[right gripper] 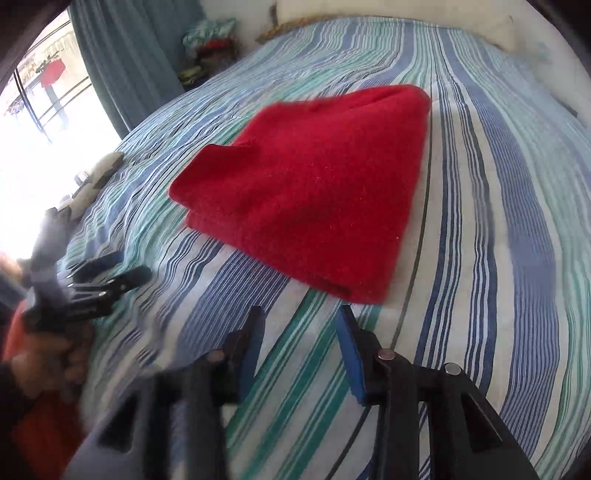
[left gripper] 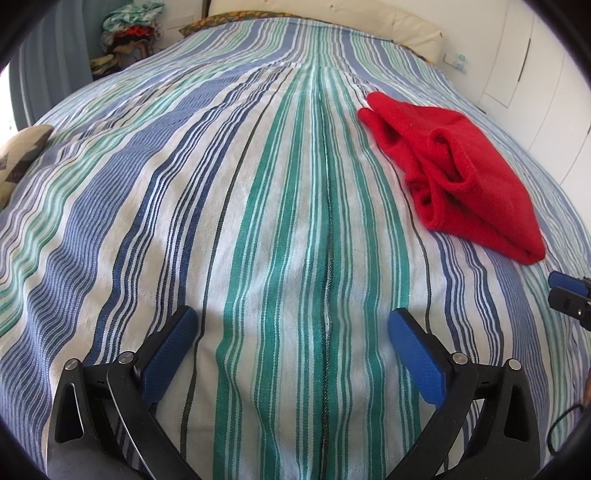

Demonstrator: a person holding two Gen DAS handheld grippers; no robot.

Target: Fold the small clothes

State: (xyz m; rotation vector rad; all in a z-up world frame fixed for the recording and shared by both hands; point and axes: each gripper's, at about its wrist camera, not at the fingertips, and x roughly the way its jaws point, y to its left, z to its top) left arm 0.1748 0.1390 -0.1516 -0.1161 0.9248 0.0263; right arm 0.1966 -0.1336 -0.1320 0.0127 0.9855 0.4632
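Both of your grippers, left gripper (left gripper: 293, 325) and right gripper (right gripper: 301, 321), stand open and empty over the striped bed cover (left gripper: 258, 221), with the folded red knit garment (right gripper: 310, 184) at centre frame just beyond the right one.

Striped bedspread (left gripper: 295, 192) filling the view, blue, green and white bands running from near to far, a seam down the middle. Red cloth (left gripper: 461, 177) folded, lying far right on the bedspread, layered edges facing left. Left gripper (left gripper: 291, 325) near, at the bottom, jaws wide apart with nothing between, blue pads (left gripper: 170, 354) over bare bedspread, well apart from the red cloth. Right gripper (left gripper: 565, 295) poking in at the right edge, near the cloth's near corner but not touching. Patterned cushion (left gripper: 22, 155) at the left edge. Pile of clothes (left gripper: 129, 40) far left beyond the bed. Cream headboard (left gripper: 332, 14) at the far end.
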